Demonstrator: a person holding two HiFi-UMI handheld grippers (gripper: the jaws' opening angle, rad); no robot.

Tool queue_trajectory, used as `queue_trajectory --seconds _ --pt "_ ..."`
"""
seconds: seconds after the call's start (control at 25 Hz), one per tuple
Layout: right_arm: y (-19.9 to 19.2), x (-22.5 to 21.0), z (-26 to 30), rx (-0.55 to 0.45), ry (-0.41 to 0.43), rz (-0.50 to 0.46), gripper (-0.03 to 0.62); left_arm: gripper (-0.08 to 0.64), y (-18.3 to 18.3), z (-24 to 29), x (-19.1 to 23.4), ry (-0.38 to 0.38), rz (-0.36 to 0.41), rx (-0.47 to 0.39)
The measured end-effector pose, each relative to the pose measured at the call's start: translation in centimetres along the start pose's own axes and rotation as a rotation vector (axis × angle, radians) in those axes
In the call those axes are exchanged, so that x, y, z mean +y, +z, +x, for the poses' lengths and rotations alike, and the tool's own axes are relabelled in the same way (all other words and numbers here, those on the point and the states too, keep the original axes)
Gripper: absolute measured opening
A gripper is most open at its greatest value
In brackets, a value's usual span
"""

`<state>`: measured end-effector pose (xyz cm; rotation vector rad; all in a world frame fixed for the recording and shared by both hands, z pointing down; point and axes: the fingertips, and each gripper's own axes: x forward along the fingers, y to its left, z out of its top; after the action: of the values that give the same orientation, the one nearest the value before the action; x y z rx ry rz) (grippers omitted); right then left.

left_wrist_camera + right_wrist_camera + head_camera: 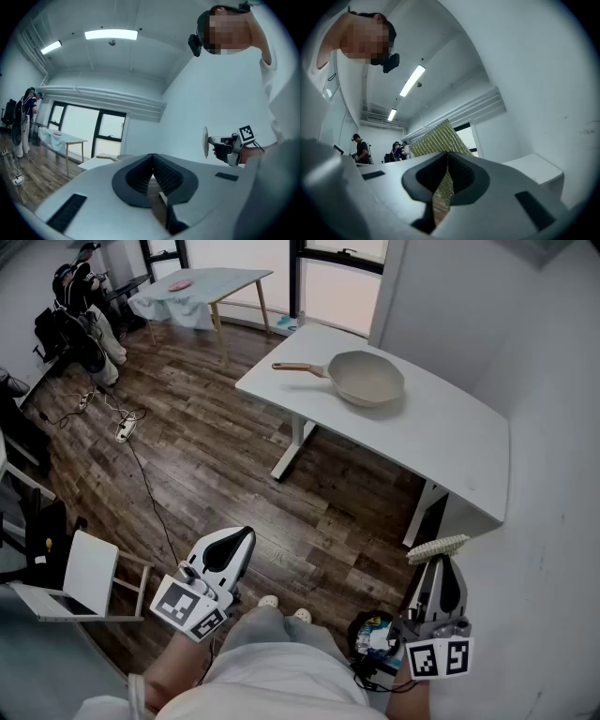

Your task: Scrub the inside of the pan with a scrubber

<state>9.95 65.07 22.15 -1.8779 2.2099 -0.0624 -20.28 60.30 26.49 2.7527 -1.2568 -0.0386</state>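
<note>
The right gripper (440, 563) is squeezed on a flat yellow-green mesh scrubber (437, 547). The left gripper (241, 536) is closed tight with nothing in it. Both are well away from the white desk (450, 432). The round cream pan (371, 379) sits there, far ahead, between both grippers. Its long wooden handle (300, 367) sticks out toward the left gripper's side.

The pan (367, 379) sits on the table (450, 446), toward its left end, handle pointing left. Both grippers are well apart from the table, nearer the person: the left gripper (241, 540) at lower left, the right gripper (439, 563) at lower right with the scrubber (437, 547) between its jaws. A second table (216, 279) stands far behind, upper left
</note>
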Motion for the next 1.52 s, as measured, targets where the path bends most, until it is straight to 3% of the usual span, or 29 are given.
queue_trajectory --seconds 1.08,1.52 --pt "0.3 -1.2 -1.5 -0.014 -0.03 0.027 0.028 0.012 -0.2 -0.1 -1.1 -0.005 0.018 -0.001" --pt "0.8 -1.4 -0.3 -0.022 -0.003 0.043 0.028 0.011 -0.6 0.9 -1.1 0.0 0.024 0.01"
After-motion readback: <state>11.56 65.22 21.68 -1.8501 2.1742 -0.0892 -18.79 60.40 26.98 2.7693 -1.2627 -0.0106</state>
